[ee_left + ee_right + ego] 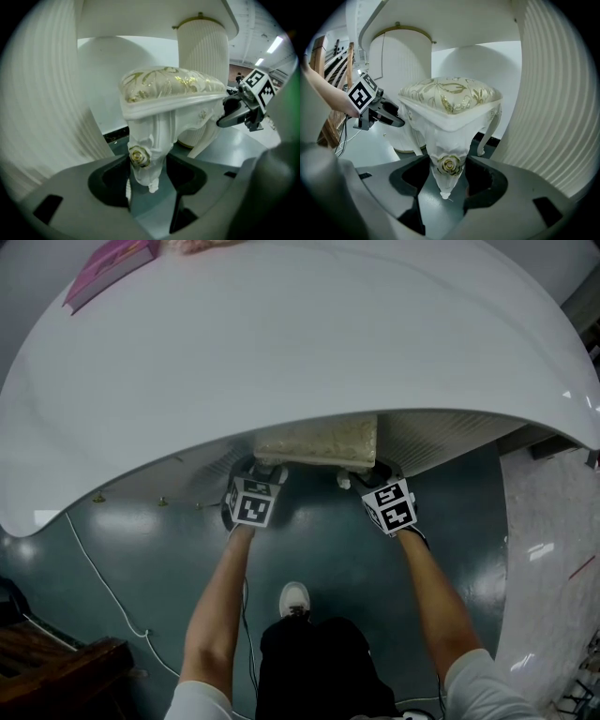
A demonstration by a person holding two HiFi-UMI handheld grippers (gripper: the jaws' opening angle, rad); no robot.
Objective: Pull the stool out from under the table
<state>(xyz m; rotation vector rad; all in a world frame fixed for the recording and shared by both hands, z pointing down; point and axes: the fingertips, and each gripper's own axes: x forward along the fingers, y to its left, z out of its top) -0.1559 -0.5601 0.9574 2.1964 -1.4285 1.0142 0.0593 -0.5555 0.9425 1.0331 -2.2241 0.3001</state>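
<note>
Head view: stool under the table, left gripper and right gripper each pinching a tapered leg — an uneven tug could slip them off.

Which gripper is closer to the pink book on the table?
Left. The left gripper is under the table edge, around one stool leg, on the side where the book lies. The right gripper is around the other near leg, farther from the book.
</note>
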